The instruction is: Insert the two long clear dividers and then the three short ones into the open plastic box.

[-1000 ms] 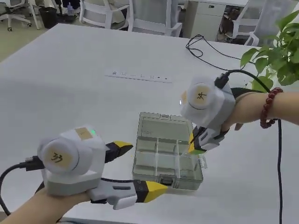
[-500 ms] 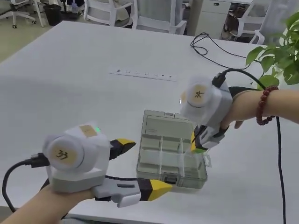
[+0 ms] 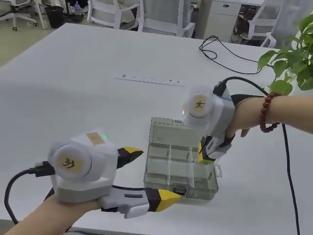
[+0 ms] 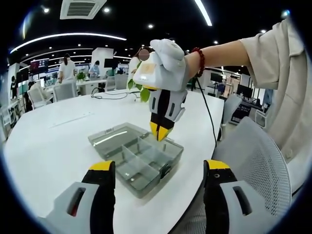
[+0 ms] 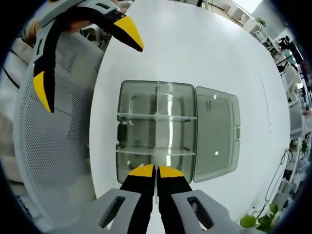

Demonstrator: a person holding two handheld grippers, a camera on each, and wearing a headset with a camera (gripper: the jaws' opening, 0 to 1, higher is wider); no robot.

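Note:
The open clear plastic box (image 3: 166, 182) lies near the table's front edge, its lid (image 3: 168, 129) folded flat behind it. Clear dividers stand in it and split it into several compartments (image 5: 139, 134). My right gripper (image 3: 205, 157) points down over the box's right end, shut on a thin clear divider (image 3: 209, 169) whose lower edge reaches into the box. In its own view the jaws (image 5: 156, 170) meet over the box's edge. My left gripper (image 3: 149, 176) hovers open at the box's front left corner with nothing between its fingers; its view shows the box (image 4: 146, 168) and the right gripper (image 4: 160, 131).
A white power strip (image 3: 150, 78) lies mid-table and a black cable (image 3: 220, 49) coils at the far right. A green plant (image 3: 293, 58) stands at the right edge. Office chairs (image 3: 161, 14) line the far side. A mesh chair (image 5: 53, 146) sits below the table edge.
The head camera has shifted slightly. My right gripper stays over the box's right end, still holding the divider, and has leaned a little left. The left gripper has barely moved.

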